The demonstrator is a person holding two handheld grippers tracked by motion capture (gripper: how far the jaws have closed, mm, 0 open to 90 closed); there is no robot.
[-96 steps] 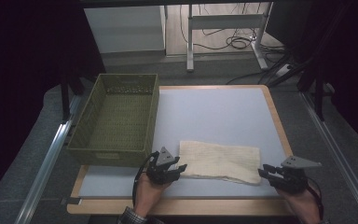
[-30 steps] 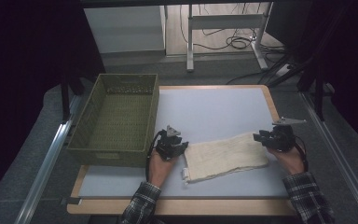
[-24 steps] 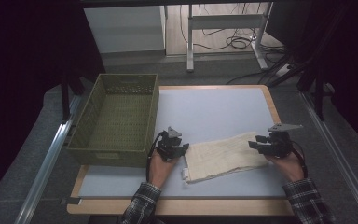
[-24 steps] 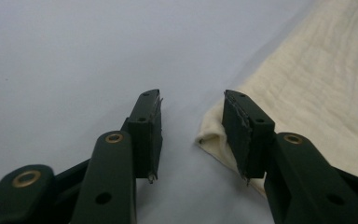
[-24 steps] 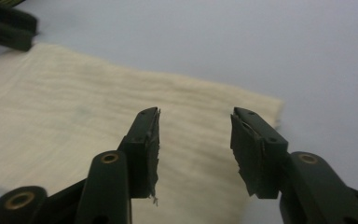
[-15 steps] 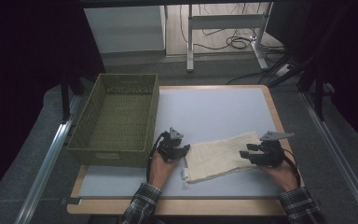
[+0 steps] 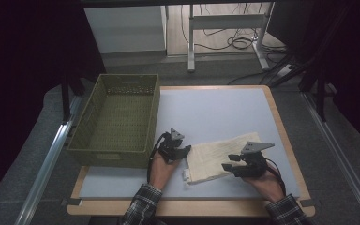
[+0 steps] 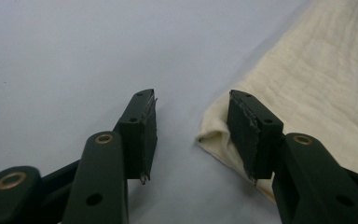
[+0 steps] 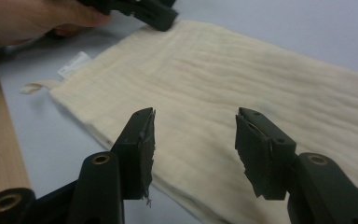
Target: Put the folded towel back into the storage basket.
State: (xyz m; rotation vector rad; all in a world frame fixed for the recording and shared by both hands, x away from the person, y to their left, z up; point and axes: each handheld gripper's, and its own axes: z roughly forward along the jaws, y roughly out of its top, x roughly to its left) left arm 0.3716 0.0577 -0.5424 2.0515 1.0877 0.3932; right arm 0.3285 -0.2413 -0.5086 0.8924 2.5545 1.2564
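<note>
A pale grey worktop (image 7: 215, 112) with a wooden rim carries a green basket (image 7: 117, 119) at its left edge and a cream cloth (image 7: 215, 157) near its front edge.

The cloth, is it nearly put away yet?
Not yet. The cream rectangular cloth lies flat on the pale blue table mat. Both the left hand-held gripper and right hand-held gripper are open at its edges. The green woven basket looks empty.
</note>
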